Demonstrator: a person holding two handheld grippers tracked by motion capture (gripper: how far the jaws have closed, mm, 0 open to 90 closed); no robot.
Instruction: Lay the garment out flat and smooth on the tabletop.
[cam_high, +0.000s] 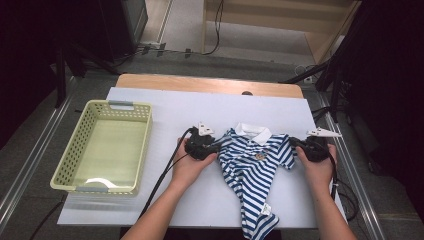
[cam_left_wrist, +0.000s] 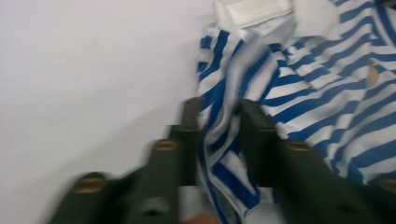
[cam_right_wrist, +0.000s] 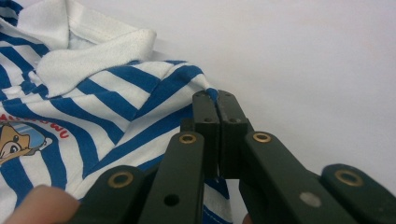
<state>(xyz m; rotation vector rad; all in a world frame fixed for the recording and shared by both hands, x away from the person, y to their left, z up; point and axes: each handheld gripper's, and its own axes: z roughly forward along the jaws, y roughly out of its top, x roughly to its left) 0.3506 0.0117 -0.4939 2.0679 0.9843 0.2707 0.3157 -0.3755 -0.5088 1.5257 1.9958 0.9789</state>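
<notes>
Standing beside the desk (cam_high: 150, 100), I saw a small blue-and-white striped polo shirt (cam_high: 252, 172) spread on the white sheet that covered most of the wooden top, a little right of the middle, its white collar (cam_high: 253, 131) pointing away from the person and its hem trailing off towards the near edge. The person held the left gripper (cam_high: 216, 143) at the shirt's left shoulder. Seen from the left gripper view, which was blurred, a bunched fold of striped cloth (cam_left_wrist: 219, 140) ran up between the two black jaws; the jaws stood a little apart with the fabric filling the gap, and both pads seemed to press against it. The right gripper (cam_high: 296, 143) was at the opposite shoulder. In the right gripper view its jaws (cam_right_wrist: 217, 112) were squeezed together, with a thin edge of blue-striped fabric pinched at the tips, just past the collar (cam_right_wrist: 88, 51). A cartoon print (cam_right_wrist: 18, 137) showed on the chest. Both forearms came in from the near side, one hand on each gripper, and a black cable (cam_high: 162, 175) trailed back from the left one. Well apart from the shirt, on the left part of the sheet, stood a pale green perforated basket (cam_high: 67, 165).
</notes>
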